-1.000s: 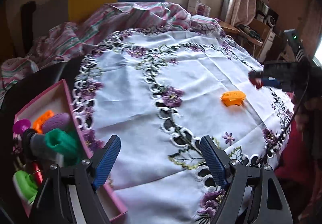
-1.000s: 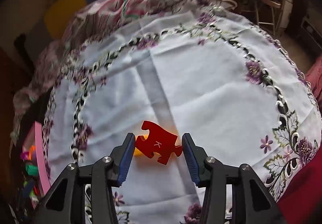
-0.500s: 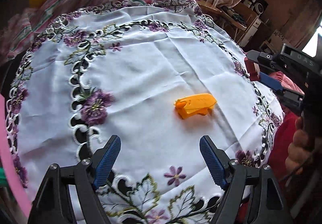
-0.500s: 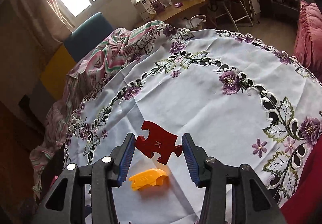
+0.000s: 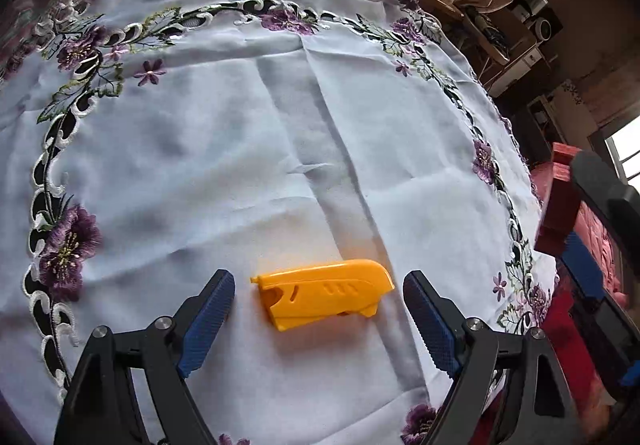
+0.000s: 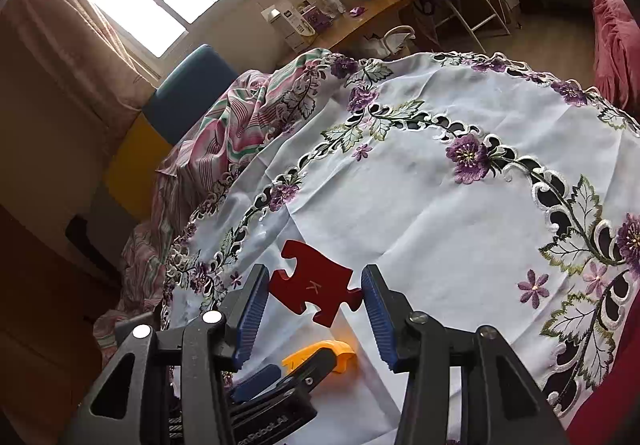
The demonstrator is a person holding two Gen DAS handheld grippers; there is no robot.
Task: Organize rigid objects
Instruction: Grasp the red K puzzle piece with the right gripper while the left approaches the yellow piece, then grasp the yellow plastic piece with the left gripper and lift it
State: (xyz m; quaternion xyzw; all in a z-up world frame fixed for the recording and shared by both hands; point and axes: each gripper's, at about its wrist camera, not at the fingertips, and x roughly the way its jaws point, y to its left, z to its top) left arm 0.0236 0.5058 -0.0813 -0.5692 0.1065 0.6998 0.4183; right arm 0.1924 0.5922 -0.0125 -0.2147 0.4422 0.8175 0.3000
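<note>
An orange plastic piece (image 5: 324, 295) lies flat on the white embroidered tablecloth (image 5: 240, 149). My left gripper (image 5: 318, 311) is open and low, its blue pads on either side of the piece without touching it. My right gripper (image 6: 314, 295) is shut on a red puzzle piece (image 6: 314, 287) marked K and holds it above the cloth. In the right wrist view the orange piece (image 6: 340, 357) shows below, partly hidden by the left gripper's fingers (image 6: 256, 385). The right gripper also shows at the right edge of the left wrist view (image 5: 580, 261).
The tablecloth (image 6: 440, 205) has a purple flower border with cut-out holes. A striped pink cloth (image 6: 240, 125) is bunched at the far edge by a blue and yellow chair (image 6: 184, 93). A side table with boxes (image 6: 304, 21) stands beyond. The table edge drops off at the right.
My left gripper has moved forward and down until the orange piece lies between its open fingers; the pink box has left its view. My right gripper has lifted and tilted up, still holding the red piece.
</note>
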